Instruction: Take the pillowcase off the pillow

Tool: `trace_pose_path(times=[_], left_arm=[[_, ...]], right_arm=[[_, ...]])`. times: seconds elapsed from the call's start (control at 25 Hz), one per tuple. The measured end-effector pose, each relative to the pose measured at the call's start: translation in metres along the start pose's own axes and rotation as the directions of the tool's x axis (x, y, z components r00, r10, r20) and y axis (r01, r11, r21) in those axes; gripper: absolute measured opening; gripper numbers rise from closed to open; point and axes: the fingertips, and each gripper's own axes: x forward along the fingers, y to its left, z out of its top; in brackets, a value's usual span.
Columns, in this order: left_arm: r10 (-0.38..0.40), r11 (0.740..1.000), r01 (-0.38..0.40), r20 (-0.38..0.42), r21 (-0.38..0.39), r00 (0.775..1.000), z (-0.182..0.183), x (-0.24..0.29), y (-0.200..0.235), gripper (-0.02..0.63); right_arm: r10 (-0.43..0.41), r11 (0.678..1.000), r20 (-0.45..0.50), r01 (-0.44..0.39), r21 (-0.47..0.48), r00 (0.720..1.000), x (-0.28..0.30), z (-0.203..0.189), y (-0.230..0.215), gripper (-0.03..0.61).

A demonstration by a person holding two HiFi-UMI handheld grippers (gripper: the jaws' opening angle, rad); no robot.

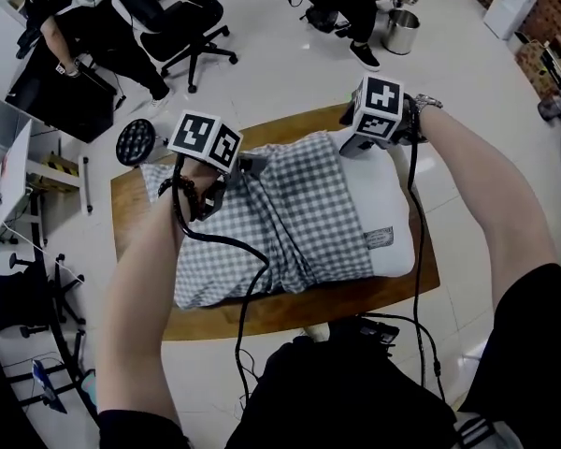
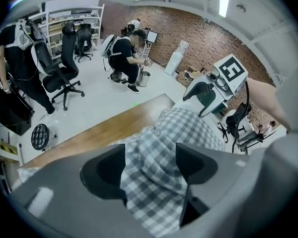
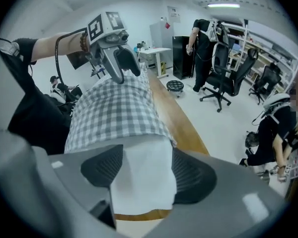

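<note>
Head view shows a light brown wooden table (image 1: 129,218) filling the middle of the frame, and on it a soft white rectangular pillow (image 1: 393,204). The pillow's bare end lies at centre right. A grey-and-white checked cotton pillowcase (image 1: 299,213) covers the rest of it, rumpled into folds that run towards the left of the frame. So the case is partly off, with more than half of the pillow inside it.

In the left gripper view, the left gripper (image 2: 150,162) is clenched on a bunched ridge of the checked cloth, which fills the gap between its two dark pads at lower centre. In the right gripper view, the right gripper (image 3: 141,175) has its jaws spread wide. The white end of the pillow stands between them and touches both pads without looking squeezed.

The chief risk, I judge, is on the right. If the left gripper pulls before the right jaws close firmly, the pillow may slide along with its case and the two will not part. A pull on so narrow a pinch of cloth could also slip free. The pillow's end lies close to the table's right edge, so a sideways tug might carry it over.
</note>
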Motion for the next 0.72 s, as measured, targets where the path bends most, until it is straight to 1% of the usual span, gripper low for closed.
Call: trace_pose_path(times=[0.08,0.2,0.28,0.32,0.36,0.44,0.48,0.52,0.56,0.72], left_arm=[[-0.003,1.000,0.002,-0.061,-0.008,0.998,0.000,0.013,0.001,0.322],[0.006,1.000,-0.006,-0.120,0.000,0.993,-0.003,0.028,0.006,0.311],[0.009,1.000,-0.008,-0.146,0.004,0.989,-0.002,0.040,0.006,0.268],[0.011,1.000,-0.011,-0.157,0.004,0.987,-0.002,0.047,0.004,0.234],[0.016,1.000,-0.016,-0.165,0.002,0.986,-0.001,0.053,0.003,0.200],[0.033,0.999,-0.035,-0.162,-0.005,0.986,0.004,0.059,0.003,0.126],[0.040,0.999,-0.043,-0.153,-0.014,0.987,0.007,0.057,0.004,0.068],[0.045,0.998,-0.049,-0.140,-0.025,0.989,0.011,0.054,0.005,0.041],[0.047,0.998,-0.052,-0.125,-0.039,0.991,0.013,0.048,0.007,0.026],[0.056,0.994,-0.062,-0.061,-0.091,0.997,0.004,0.020,0.022,0.018]], right_arm=[[0.032,0.999,-0.022,-0.032,-0.003,0.999,0.004,-0.003,-0.006,0.316],[0.087,0.996,-0.046,-0.086,0.021,0.995,0.020,-0.008,-0.011,0.324],[0.123,0.992,-0.053,-0.120,0.049,0.991,0.031,-0.017,-0.014,0.321],[0.141,0.988,-0.053,-0.138,0.066,0.989,0.036,-0.023,-0.015,0.316],[0.159,0.985,-0.050,-0.155,0.081,0.986,0.039,-0.029,-0.016,0.283],[0.179,0.979,-0.038,-0.175,0.100,0.983,0.041,-0.035,-0.017,0.170],[0.179,0.979,-0.028,-0.175,0.103,0.983,0.038,-0.035,-0.017,0.107],[0.172,0.980,-0.018,-0.170,0.104,0.985,0.033,-0.032,-0.017,0.053],[0.161,0.981,-0.006,-0.159,0.106,0.987,0.028,-0.028,-0.016,0.023],[0.100,0.987,0.045,-0.105,0.119,0.994,0.011,-0.014,-0.001,0.012]])
